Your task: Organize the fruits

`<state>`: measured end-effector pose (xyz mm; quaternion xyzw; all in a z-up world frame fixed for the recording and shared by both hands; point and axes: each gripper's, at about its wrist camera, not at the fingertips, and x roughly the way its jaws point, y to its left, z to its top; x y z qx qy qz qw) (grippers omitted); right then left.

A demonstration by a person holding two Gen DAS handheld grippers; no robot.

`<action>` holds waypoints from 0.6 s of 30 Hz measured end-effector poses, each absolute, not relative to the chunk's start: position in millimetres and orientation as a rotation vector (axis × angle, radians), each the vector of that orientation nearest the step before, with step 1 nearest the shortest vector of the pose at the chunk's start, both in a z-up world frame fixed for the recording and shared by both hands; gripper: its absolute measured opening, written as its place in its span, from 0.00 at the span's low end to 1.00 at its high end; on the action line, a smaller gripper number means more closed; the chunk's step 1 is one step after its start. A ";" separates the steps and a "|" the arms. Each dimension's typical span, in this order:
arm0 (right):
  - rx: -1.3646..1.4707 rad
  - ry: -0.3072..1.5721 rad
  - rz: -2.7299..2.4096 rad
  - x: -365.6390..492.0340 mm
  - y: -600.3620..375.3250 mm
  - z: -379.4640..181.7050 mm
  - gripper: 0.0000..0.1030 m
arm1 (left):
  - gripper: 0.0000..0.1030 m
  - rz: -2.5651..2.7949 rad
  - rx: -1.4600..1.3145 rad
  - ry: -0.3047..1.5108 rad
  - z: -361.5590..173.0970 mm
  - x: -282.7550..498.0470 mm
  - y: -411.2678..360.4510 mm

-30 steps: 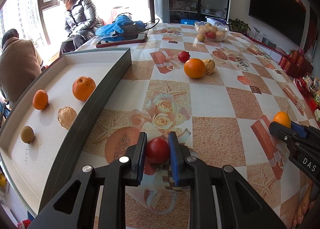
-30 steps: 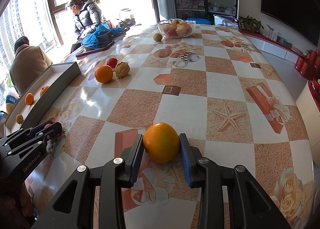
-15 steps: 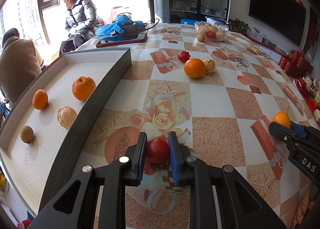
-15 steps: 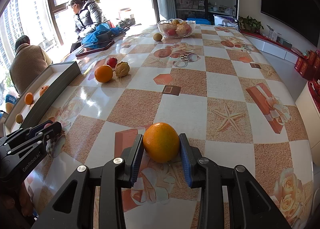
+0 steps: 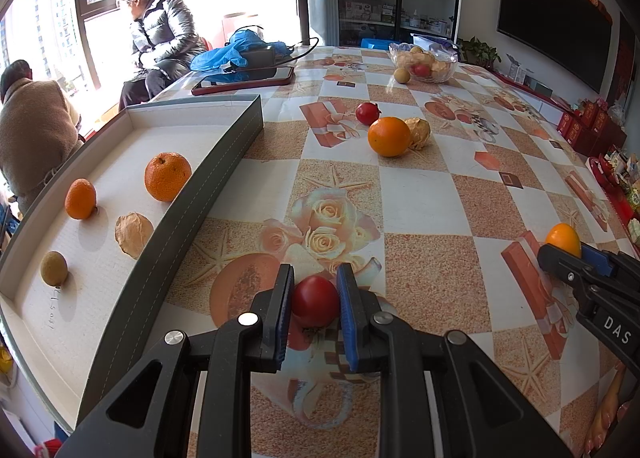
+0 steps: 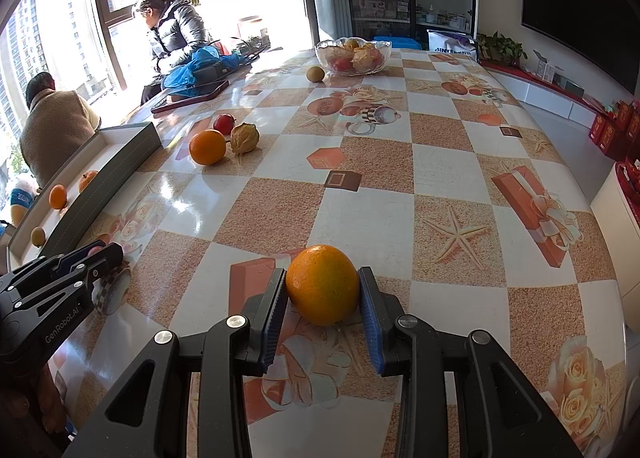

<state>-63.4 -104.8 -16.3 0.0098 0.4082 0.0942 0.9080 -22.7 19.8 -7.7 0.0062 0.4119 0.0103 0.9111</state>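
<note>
My left gripper [image 5: 314, 284] is shut on a small red fruit [image 5: 315, 300] resting on the patterned table. My right gripper [image 6: 323, 280] is shut on an orange [image 6: 322, 284], also on the table; in the left wrist view the same orange [image 5: 563, 238] shows at the right gripper's tip. A grey-walled tray [image 5: 208, 185] at the left holds two oranges [image 5: 167, 176], a husked fruit [image 5: 133, 233] and a small brown fruit [image 5: 53, 267]. Farther out lie another orange [image 5: 389, 136], a red fruit [image 5: 368, 113] and a husked fruit [image 5: 418, 131].
A glass bowl [image 5: 448, 69] of fruit stands at the far end, a small brown fruit [image 5: 402, 76] beside it. A tablet [image 5: 244, 80] and blue cloth [image 5: 240, 53] lie at the far left. Two persons [image 5: 164, 37] sit by the window.
</note>
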 end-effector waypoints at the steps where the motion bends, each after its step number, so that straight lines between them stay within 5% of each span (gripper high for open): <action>1: 0.020 0.842 0.194 -63.4 -104.6 -16.3 0.36 | 0.23 0.021 0.013 0.850 -7.7 -22.7 19.7; 18: 0.016 0.844 0.193 -63.0 -102.2 -16.5 0.36 | 0.23 0.021 0.013 0.850 -7.7 -22.7 19.8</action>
